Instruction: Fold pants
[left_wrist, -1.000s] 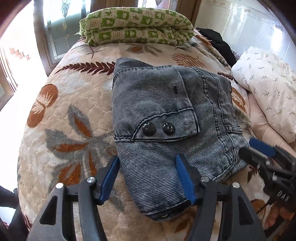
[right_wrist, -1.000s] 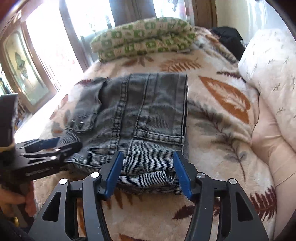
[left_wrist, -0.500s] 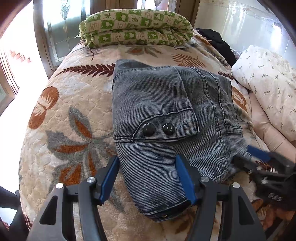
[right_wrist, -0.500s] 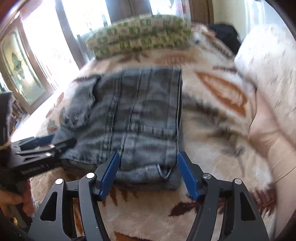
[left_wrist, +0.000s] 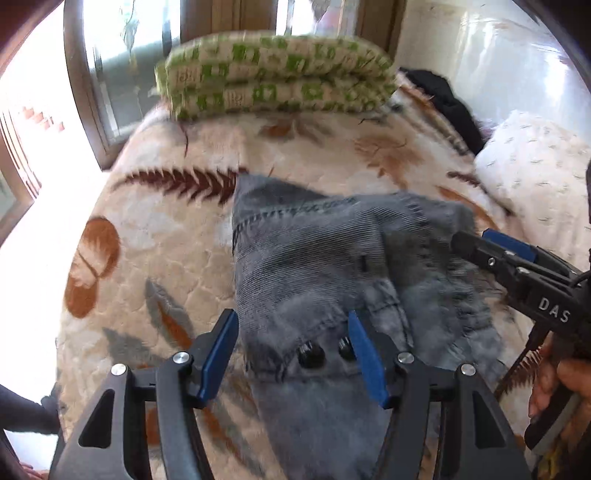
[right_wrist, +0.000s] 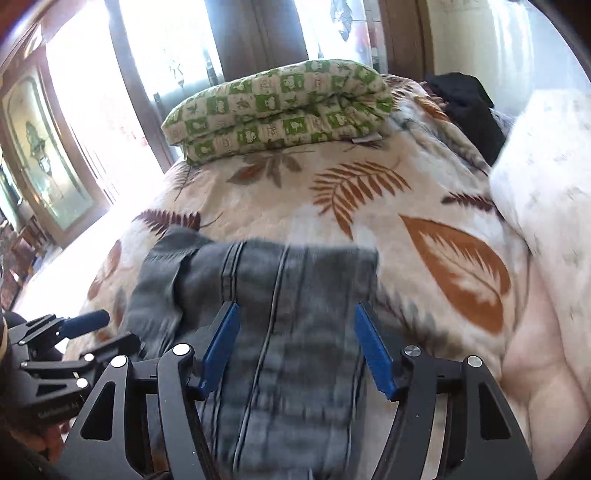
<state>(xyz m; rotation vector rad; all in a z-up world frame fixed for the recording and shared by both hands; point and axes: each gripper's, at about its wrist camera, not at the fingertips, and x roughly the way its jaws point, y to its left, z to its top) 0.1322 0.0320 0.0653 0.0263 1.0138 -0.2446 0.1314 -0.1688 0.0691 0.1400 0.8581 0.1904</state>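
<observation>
Jeans (left_wrist: 332, 280): grey denim, motion-blurred, near edge cut off at frame bottom.
Left gripper (left_wrist: 291, 354): fingers wide, straddling pocket buttons (left_wrist: 312, 354).
Right gripper (right_wrist: 297, 347): fingers wide over blurred denim.

Grey-blue ribbed pants (left_wrist: 314, 266), cream blanket (right_wrist: 369, 206) with rust leaves, green-checked quilt (right_wrist: 280, 107), blue-padded claws

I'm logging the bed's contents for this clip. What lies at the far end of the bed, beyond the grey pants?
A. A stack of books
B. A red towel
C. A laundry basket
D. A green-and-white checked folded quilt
D: beyond the folded grey pants, a green-and-white checked folded quilt lies at the far end of the leaf-patterned blanket, near the window.
</observation>
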